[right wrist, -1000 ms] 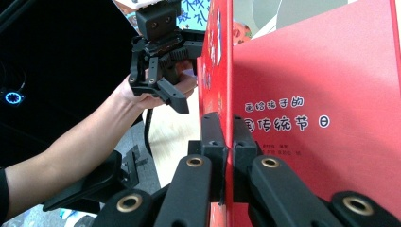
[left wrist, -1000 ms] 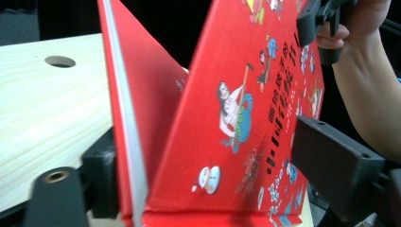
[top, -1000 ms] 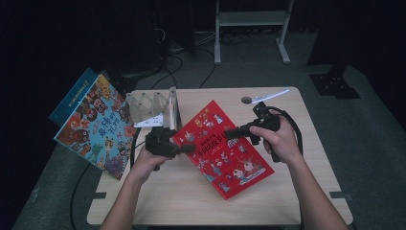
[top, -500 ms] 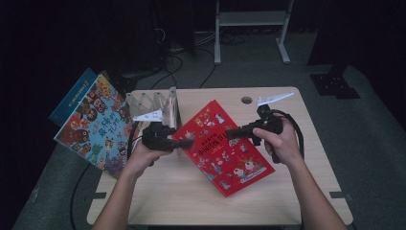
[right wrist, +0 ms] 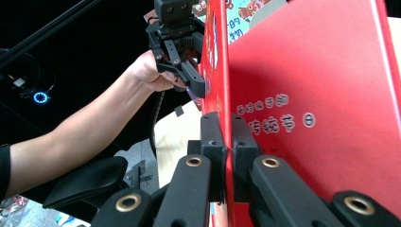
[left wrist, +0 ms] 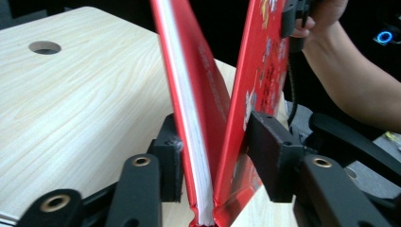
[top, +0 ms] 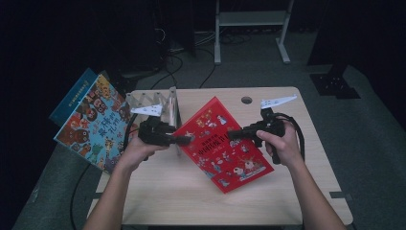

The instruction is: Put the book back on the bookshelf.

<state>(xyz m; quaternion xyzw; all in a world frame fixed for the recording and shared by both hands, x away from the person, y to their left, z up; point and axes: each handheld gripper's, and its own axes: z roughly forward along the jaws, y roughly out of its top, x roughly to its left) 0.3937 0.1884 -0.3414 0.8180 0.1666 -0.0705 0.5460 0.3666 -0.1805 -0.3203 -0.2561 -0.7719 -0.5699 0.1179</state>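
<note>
Book position: we are holding the red book (top: 221, 139) tilted above the table (top: 158, 191), between both grippers.
Left gripper (top: 187, 139): jaws have just been closing; cover and pages are sitting between them, pads touching.
Right gripper (top: 233, 134): we are clamping the cover edge.

I lifted my left gripper (top: 187, 139) a little, and the left side of the big red picture book with cartoon drawings on its cover (top: 221, 139) came up with it. A moment before, that book lay lower over the pale wooden table (top: 191, 191). Now it stood more tilted, held up in the air. My left gripper's black jaws were wide open before. They had just been closing, with the book's bottom edge between them. In the left gripper view the book (left wrist: 208, 118) gaped apart in a V, the white pages by one pad and the cover by the other.
</note>
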